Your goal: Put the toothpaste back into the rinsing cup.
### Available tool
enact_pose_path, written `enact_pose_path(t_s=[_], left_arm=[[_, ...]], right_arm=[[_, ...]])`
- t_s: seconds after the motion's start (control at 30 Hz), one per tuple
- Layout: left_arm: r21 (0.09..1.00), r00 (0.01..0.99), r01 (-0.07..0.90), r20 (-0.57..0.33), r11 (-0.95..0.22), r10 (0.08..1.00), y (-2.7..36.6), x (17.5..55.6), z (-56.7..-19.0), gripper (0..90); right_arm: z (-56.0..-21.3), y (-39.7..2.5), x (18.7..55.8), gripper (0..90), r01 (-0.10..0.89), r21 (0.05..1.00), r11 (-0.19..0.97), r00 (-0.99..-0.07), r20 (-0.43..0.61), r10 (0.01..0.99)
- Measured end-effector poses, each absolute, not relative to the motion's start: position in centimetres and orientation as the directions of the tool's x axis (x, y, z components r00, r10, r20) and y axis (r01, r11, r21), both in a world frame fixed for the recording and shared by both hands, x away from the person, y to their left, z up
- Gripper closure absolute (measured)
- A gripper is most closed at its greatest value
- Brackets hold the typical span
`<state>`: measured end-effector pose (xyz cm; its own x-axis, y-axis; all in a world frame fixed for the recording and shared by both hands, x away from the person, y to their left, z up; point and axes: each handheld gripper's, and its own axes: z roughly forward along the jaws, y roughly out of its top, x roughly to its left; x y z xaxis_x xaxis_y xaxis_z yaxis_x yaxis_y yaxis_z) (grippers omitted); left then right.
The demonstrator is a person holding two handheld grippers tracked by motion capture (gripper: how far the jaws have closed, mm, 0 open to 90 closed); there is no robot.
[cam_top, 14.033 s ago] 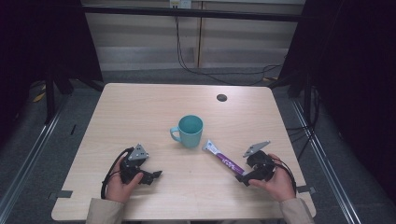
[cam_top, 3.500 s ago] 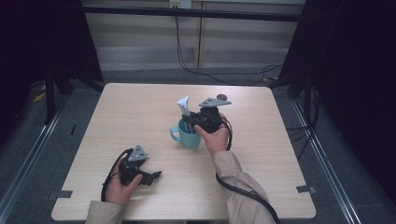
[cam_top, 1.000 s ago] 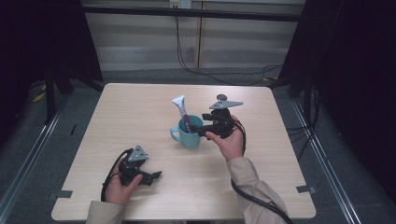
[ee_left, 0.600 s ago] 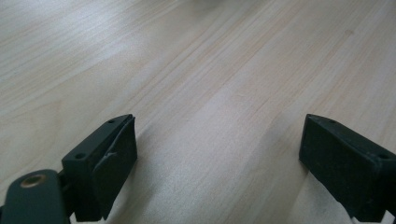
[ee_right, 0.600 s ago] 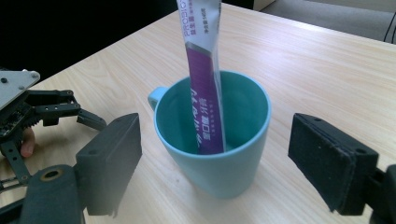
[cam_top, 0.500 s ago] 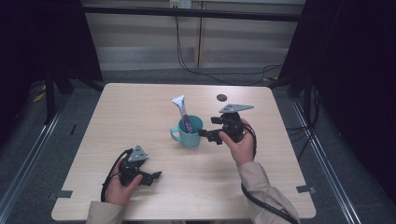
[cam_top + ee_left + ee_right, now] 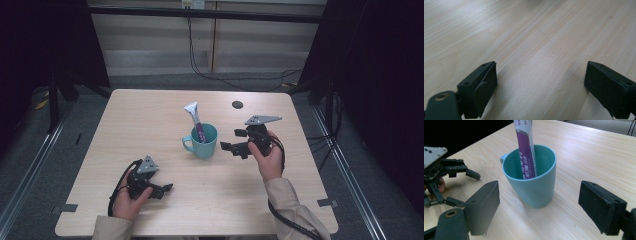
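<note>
Right gripper (image 7: 234,141), jaws wide and holding nothing, sits just right of one teal cup (image 7: 204,142) mid-desk. One purple tube (image 7: 195,121) stands inside, top leaning far-left. Left gripper (image 7: 162,189) rests wide too.

One overhead camera, two riding low on the tools.
The high view looks forward and down over the whole counter (image 7: 150,125); each hand-held gripper view skims close above the wood, the right one sharing the teal mug (image 7: 534,182).
</note>
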<state>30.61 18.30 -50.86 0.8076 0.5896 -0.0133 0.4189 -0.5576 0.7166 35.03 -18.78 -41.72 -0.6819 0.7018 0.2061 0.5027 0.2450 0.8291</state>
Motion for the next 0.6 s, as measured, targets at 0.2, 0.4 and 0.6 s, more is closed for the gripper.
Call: enact_pose_path(t_s=[0.2, 0.4, 0.6], left_arm=[[0.716, 0.808, 0.419, -0.014, -0.558, 0.589, 18.3, 30.6, -50.9, 10.9], [0.716, 0.808, 0.419, -0.013, -0.558, 0.590, 18.3, 30.6, -50.9, 10.9], [0.716, 0.808, 0.418, -0.013, -0.559, 0.589, 18.3, 30.6, -50.9, 10.9]], right_arm=[[-42.2, -19.2, 34.6, 16.4, 0.505, 0.824, 0.258, -0.685, 0.202, 0.700], [-42.8, -19.5, 34.2, 16.4, 0.504, 0.821, 0.267, -0.689, 0.197, 0.697], [-43.3, -20.0, 33.7, 16.4, 0.511, 0.808, 0.292, -0.696, 0.189, 0.693]])
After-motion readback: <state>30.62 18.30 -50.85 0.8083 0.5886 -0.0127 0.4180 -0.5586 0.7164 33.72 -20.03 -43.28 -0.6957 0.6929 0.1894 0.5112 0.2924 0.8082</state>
